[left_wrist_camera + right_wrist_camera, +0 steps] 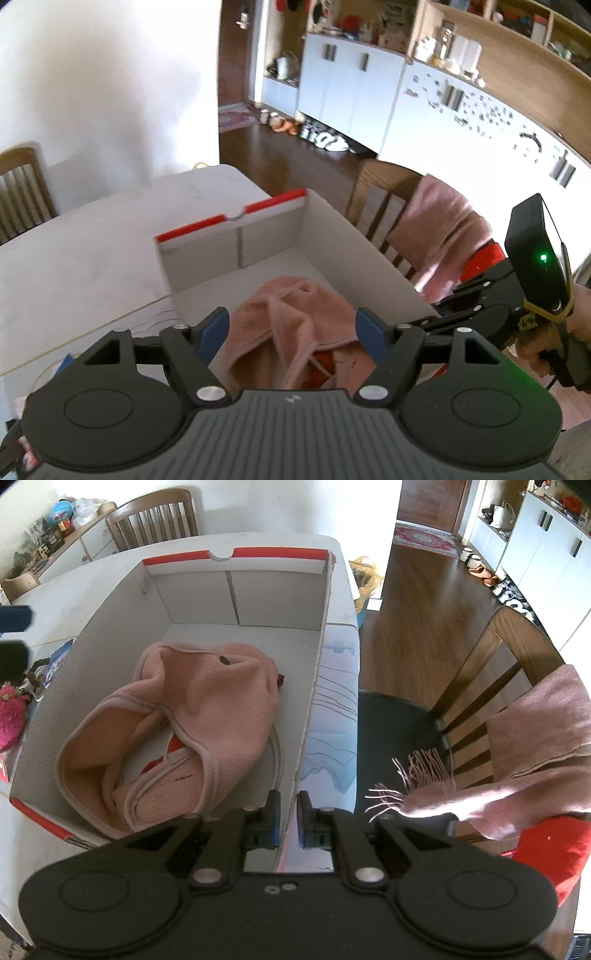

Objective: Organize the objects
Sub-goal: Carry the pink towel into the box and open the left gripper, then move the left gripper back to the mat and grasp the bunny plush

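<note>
The pink fleece garment [177, 716] lies crumpled inside the cardboard box [236, 590] on the table [74, 251]; soft and light, it is probably best pinched at a bunched fold or its hem. The left gripper [291, 334] hangs above it, jaws wide and empty. The right gripper [288, 821] is clamped on the box's side wall.

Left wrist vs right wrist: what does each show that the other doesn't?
Left wrist only: the open left gripper above the pink fleece garment, plus the right gripper and the hand holding it.

Right wrist only: the right gripper shut on the cardboard box wall, a pink plush toy and the scarf's fringe.

Both: the box, the garment inside it, the white table and the pink scarf on a chair.
</note>
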`<state>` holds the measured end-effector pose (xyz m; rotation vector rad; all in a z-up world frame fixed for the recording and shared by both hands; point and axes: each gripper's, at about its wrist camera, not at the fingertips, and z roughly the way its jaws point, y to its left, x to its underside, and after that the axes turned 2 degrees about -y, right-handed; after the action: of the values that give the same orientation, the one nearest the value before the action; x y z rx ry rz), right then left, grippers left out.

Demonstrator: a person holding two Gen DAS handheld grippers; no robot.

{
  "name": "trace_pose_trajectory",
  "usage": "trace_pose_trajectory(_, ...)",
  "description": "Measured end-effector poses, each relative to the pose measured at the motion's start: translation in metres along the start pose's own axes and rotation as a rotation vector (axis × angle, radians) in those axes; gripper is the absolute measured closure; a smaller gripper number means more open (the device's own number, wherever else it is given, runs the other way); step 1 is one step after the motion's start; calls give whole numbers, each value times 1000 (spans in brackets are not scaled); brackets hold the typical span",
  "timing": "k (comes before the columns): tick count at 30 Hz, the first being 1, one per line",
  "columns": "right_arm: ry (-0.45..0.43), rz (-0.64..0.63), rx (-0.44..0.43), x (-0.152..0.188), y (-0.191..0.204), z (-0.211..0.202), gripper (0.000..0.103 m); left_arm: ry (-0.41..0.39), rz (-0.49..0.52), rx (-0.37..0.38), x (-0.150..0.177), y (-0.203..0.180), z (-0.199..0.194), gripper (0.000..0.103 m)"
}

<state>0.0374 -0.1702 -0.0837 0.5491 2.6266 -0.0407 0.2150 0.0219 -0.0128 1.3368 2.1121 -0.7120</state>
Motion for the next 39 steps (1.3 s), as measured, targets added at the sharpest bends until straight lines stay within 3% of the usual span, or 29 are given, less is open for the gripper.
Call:
trace_pose_trajectory(7, 5, -6, 4, 0, 2, 1, 95, -38, -61, -87, 22, 33, -32, 21)
trace_pose_trajectory(18, 17, -9, 8, 0, 3, 3, 95, 24, -106, -178, 81, 62, -54, 19)
trace_pose_trajectory(30, 35, -15, 9, 3, 4, 4, 94, 166, -67, -221, 155, 54, -23, 19)
trace_pose_trajectory(39, 45, -16, 11, 6, 5, 7, 94, 188, -141, -253, 181, 64, -7, 19)
